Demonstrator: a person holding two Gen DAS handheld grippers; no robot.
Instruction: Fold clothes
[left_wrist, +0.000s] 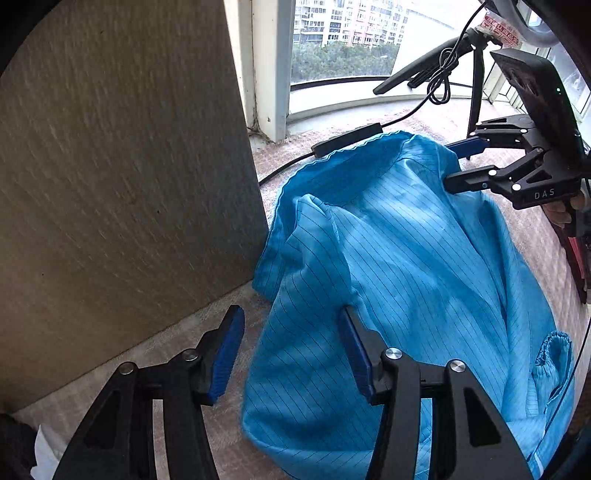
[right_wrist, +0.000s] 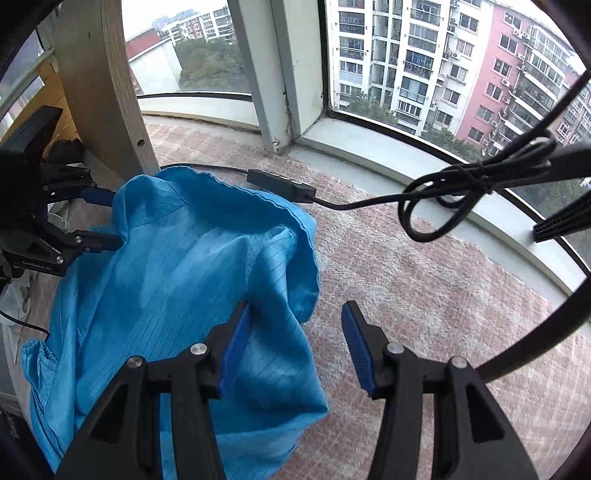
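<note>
A bright blue pinstriped garment lies crumpled on a pinkish quilted surface, its wavy hem toward the window. An elastic cuff shows at its near side. My left gripper is open over the garment's left edge. Its right finger lies above the cloth, its left finger above the bare surface. My right gripper is open over the opposite edge of the garment, with only its left finger over cloth. Each gripper shows in the other's view, the right and the left, both open beside the fabric.
A tall beige panel stands close on the left of the garment. A black cable with an inline box runs past the hem toward a coiled loop. A dark stand and the curved window sill lie behind.
</note>
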